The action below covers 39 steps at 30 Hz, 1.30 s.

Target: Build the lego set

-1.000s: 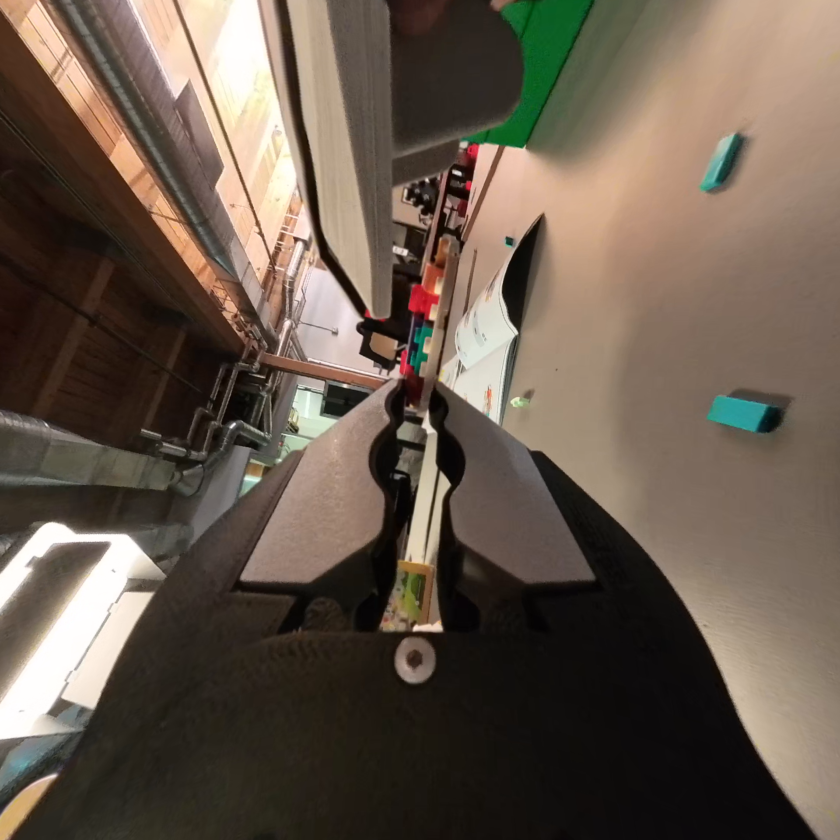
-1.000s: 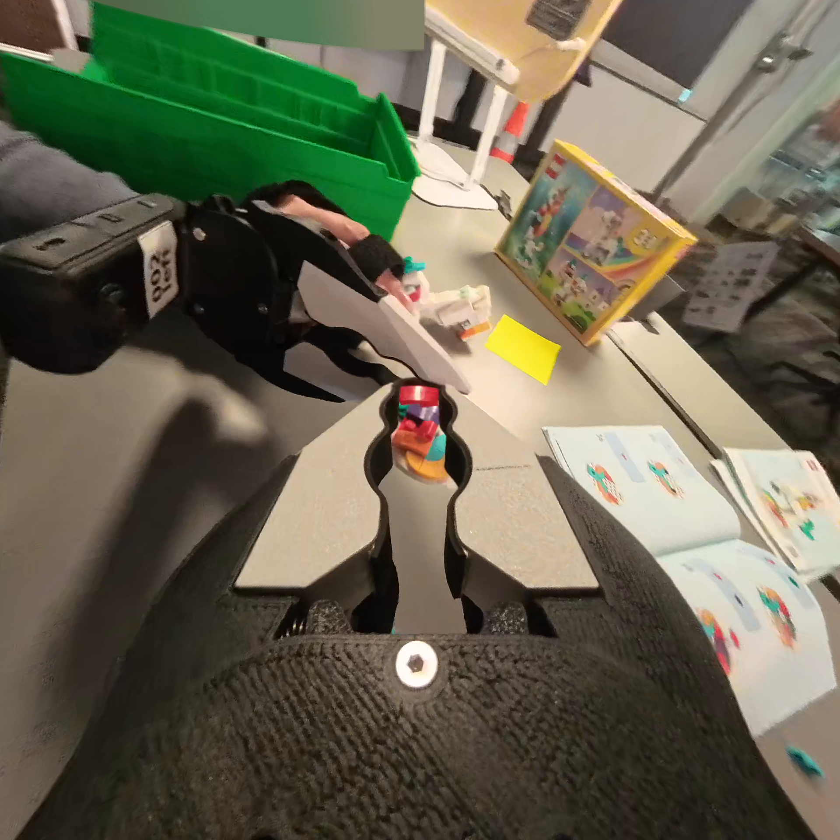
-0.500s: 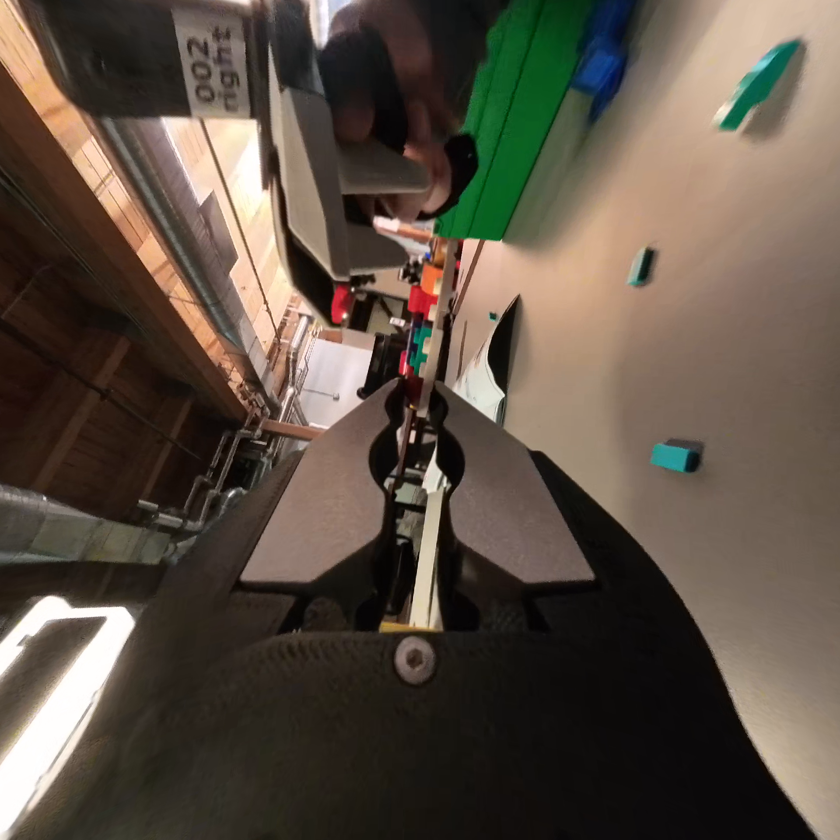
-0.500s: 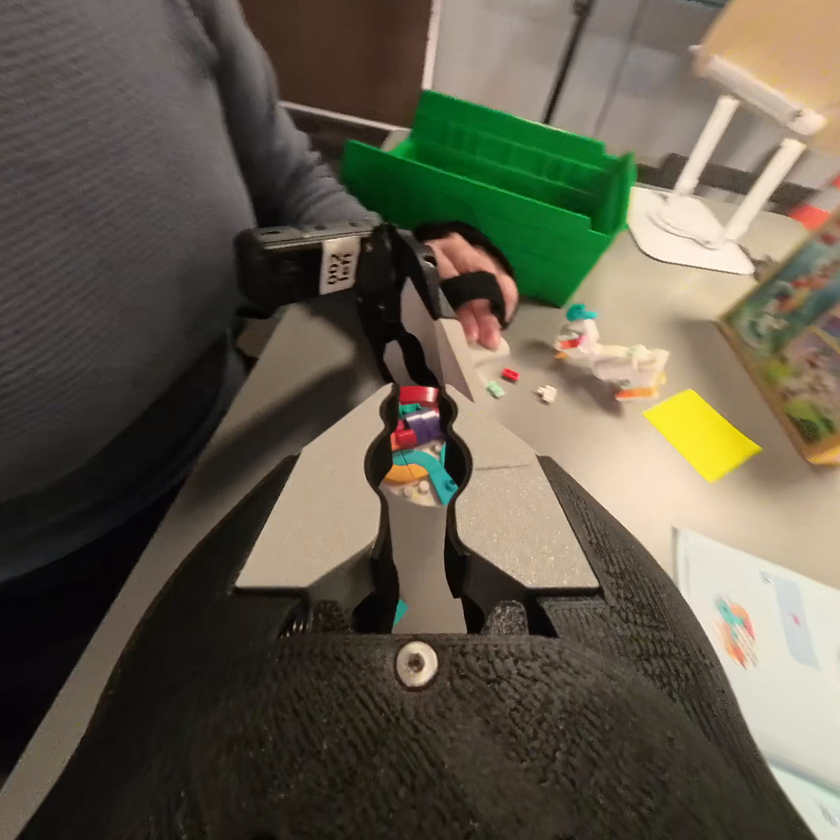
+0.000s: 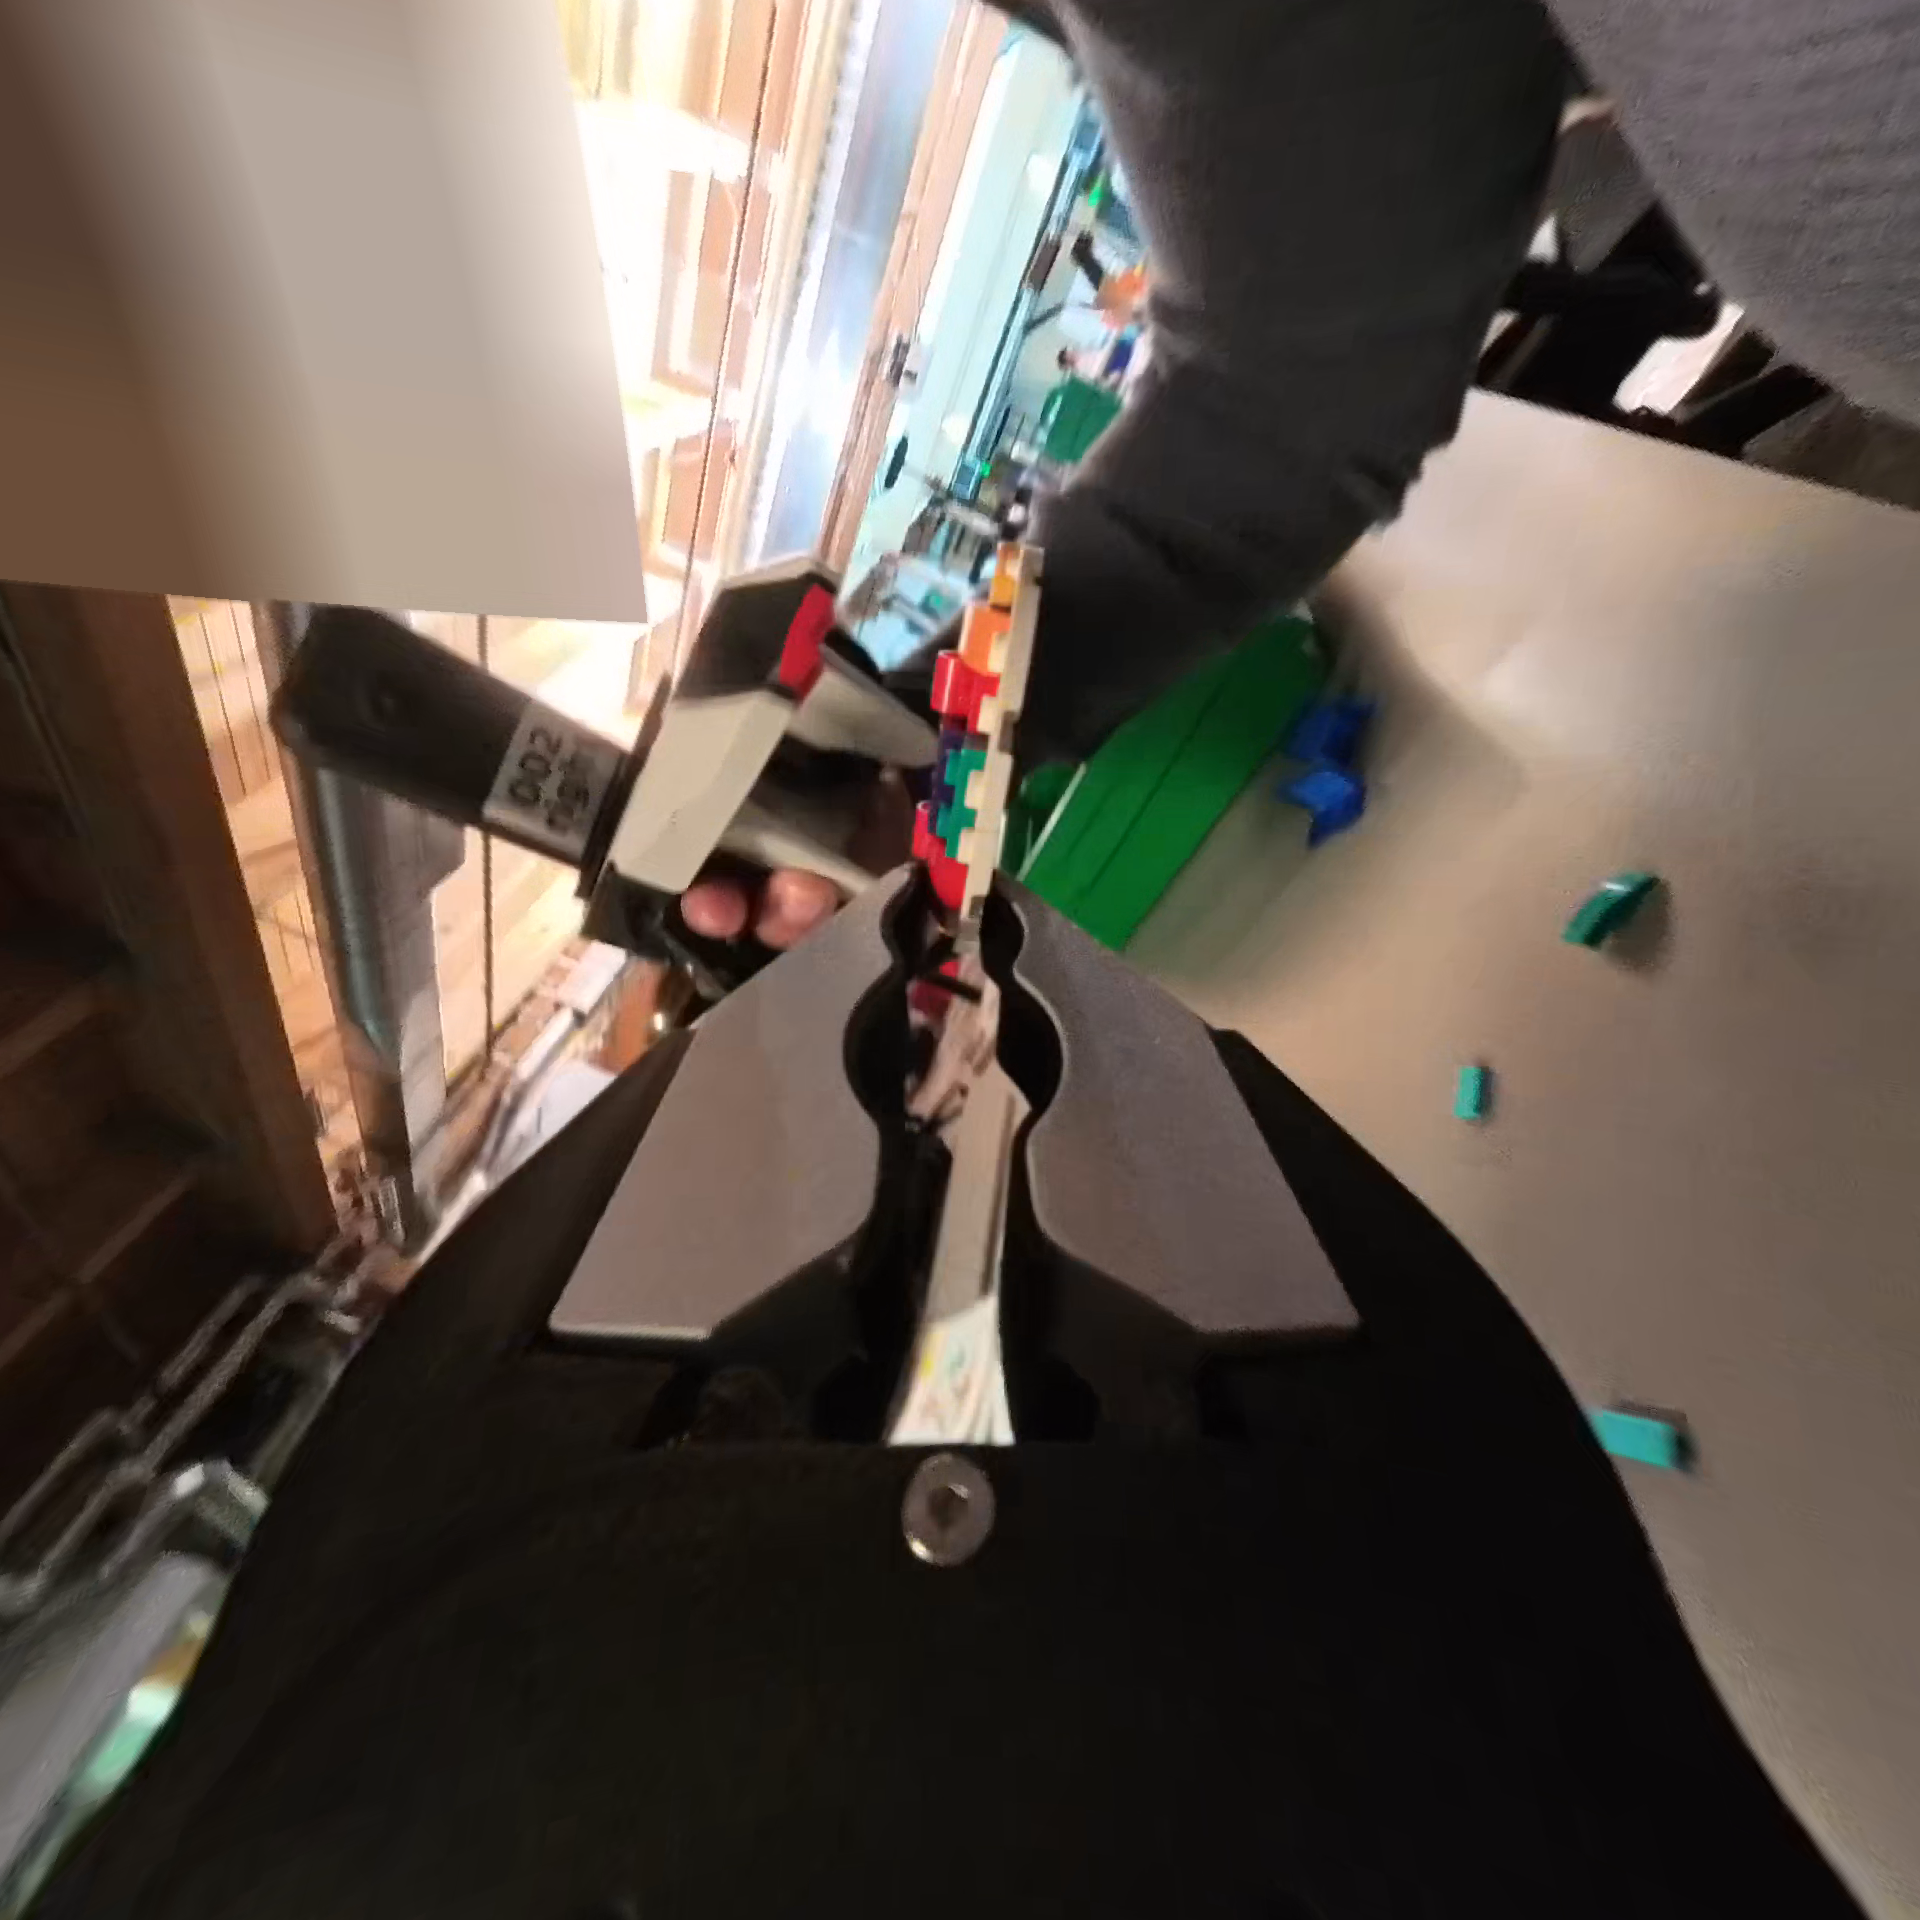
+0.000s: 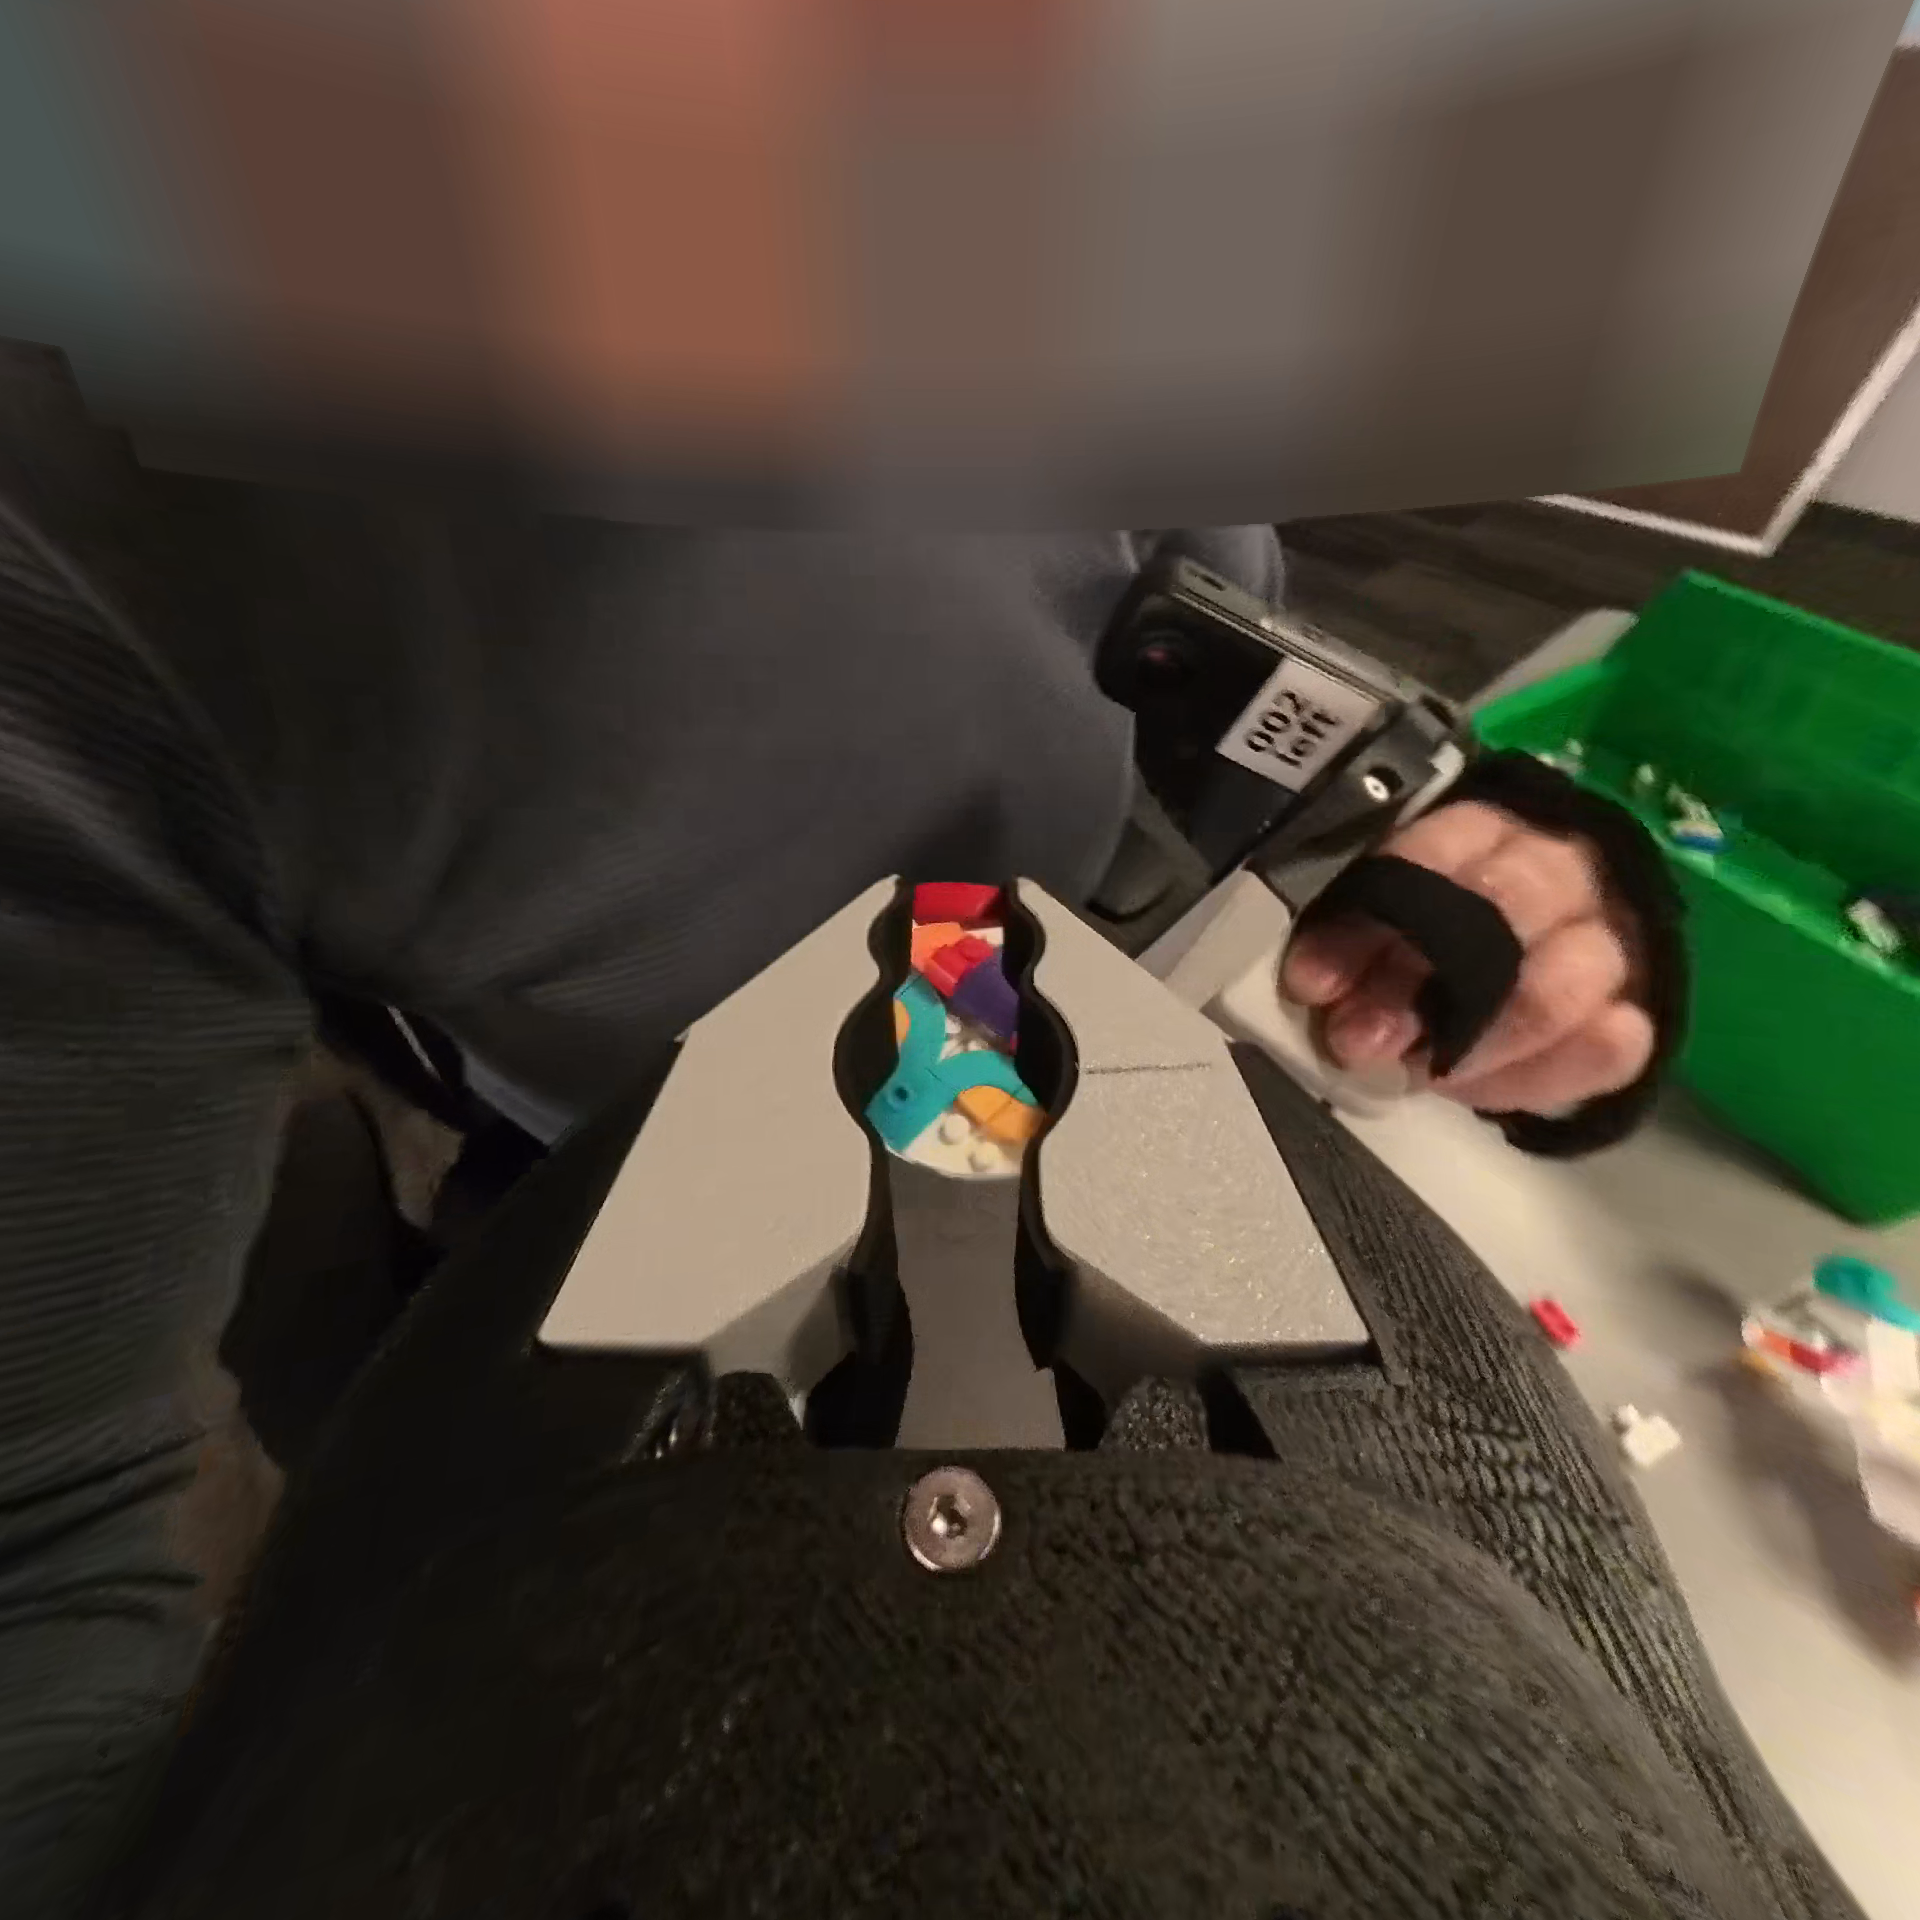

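My left gripper is shut on a white lego plate seen edge-on, with orange, red, teal and purple bricks on its left face. My right gripper comes in from the left, shut on a small red brick, a short way from the plate's studded face. In the right wrist view my right gripper holds the red brick at its tips. The coloured assembly shows through the gap behind. The left gripper's housing and the hand on it are at the right.
A green bin stands on the grey table, with blue pieces next to it. Teal bricks lie loose. A partly built white model, a red piece and a white piece lie at the right. The person's grey-sleeved torso is close.
Both grippers have swung round toward the person. The right gripper with the red brick has dropped to the studded face of the plate that the left gripper still holds.
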Each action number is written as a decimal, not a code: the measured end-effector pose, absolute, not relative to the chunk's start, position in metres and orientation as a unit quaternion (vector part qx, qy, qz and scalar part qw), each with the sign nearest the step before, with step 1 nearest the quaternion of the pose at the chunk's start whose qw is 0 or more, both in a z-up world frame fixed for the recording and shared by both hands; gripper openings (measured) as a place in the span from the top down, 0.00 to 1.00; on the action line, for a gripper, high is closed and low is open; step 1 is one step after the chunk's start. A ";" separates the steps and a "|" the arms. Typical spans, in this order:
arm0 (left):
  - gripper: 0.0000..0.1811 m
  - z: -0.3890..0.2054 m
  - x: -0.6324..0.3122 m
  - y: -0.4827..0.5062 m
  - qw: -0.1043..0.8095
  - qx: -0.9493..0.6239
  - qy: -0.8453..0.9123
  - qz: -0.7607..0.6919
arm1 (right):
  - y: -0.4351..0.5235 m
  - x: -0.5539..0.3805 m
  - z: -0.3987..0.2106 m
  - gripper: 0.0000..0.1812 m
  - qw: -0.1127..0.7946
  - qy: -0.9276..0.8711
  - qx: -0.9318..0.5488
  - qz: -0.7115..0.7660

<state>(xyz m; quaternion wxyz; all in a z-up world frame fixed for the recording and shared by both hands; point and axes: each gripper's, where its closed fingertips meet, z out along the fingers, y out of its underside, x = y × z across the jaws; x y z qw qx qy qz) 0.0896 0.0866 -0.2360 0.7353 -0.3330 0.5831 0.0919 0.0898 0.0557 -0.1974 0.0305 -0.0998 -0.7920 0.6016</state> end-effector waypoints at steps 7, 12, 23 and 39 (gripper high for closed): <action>0.96 -0.180 0.106 0.072 0.744 -0.230 0.628 -0.004 | 0.050 0.100 -0.150 0.92 0.007 -0.797 -0.001 0.604; 0.96 -0.158 0.109 0.066 0.727 -0.197 0.653 -0.082 | 0.040 0.098 -0.131 0.92 0.009 -0.815 0.024 0.578; 0.96 -0.150 0.112 0.055 0.694 -0.180 0.684 -0.135 | 0.018 0.094 -0.128 0.92 -0.030 -0.858 -0.001 0.513; 0.96 -0.146 0.111 0.035 0.672 -0.173 0.707 -0.138 | 0.002 0.090 -0.131 0.91 -0.019 -0.899 0.005 0.438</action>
